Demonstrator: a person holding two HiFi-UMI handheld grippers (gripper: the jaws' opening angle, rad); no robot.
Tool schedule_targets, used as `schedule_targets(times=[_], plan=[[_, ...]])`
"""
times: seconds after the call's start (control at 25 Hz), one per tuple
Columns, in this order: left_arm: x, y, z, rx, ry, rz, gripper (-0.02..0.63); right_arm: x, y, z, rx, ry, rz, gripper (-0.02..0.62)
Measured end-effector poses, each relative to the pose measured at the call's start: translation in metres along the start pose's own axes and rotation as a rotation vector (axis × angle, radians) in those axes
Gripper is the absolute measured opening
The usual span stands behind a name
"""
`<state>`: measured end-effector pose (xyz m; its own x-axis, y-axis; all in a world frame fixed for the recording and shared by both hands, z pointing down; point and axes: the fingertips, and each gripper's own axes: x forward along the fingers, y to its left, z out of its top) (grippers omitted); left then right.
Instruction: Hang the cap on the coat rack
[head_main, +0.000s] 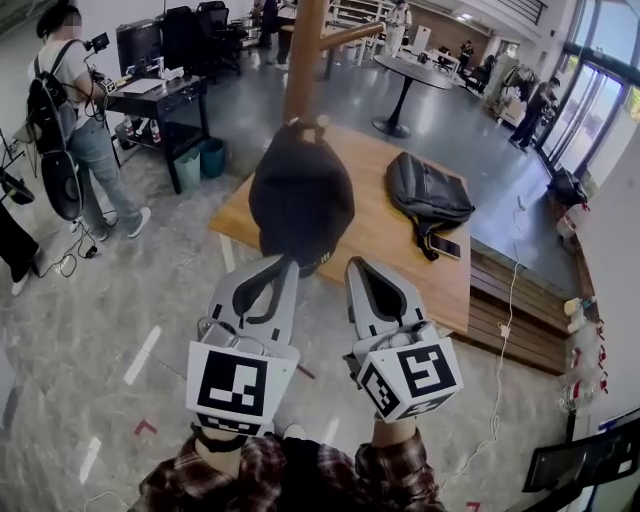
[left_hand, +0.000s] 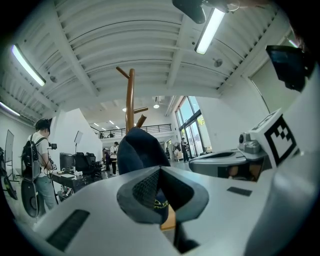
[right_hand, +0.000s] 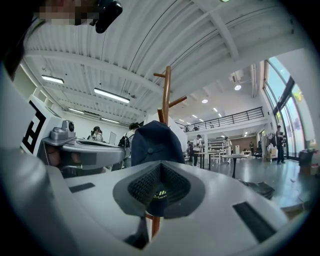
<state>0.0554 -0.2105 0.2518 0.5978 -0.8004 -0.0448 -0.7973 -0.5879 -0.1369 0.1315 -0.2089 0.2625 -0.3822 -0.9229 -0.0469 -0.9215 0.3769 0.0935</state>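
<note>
A dark navy cap (head_main: 300, 195) hangs against the wooden coat rack (head_main: 303, 60), its crown just under two short pegs. Its brim points down towards me. My left gripper (head_main: 288, 262) is just below the cap with its jaws shut, and its tips reach the brim's lower edge. I cannot tell whether they pinch the fabric. My right gripper (head_main: 355, 262) sits beside it, also shut, a little to the right of the brim. In the left gripper view the cap (left_hand: 140, 150) rises above the closed tips (left_hand: 160, 169), with the coat rack (left_hand: 130, 100) behind it. The right gripper view shows the same cap (right_hand: 157, 142) and coat rack (right_hand: 166, 95).
Behind the rack stands a wooden table (head_main: 400, 250) with a black backpack (head_main: 425, 195) and a phone (head_main: 445, 247) on it. A person with a backpack (head_main: 70, 110) stands at the left by a desk with a monitor. A round table (head_main: 410, 75) stands farther back.
</note>
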Motion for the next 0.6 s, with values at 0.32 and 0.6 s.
schedule_targets(times=[0.32, 0.6], plan=[[0.0062, -0.0072, -0.0076, -0.023, 0.021, -0.022, 0.011, -0.0045, -0.0040, -0.0019, -0.005, 0.014, -0.019, 0.011], [0.0107, -0.0062, -0.0117, -0.033, 0.028, -0.027, 0.011, -0.0025, -0.0048, -0.0037, -0.007, 0.022, -0.016, 0.011]])
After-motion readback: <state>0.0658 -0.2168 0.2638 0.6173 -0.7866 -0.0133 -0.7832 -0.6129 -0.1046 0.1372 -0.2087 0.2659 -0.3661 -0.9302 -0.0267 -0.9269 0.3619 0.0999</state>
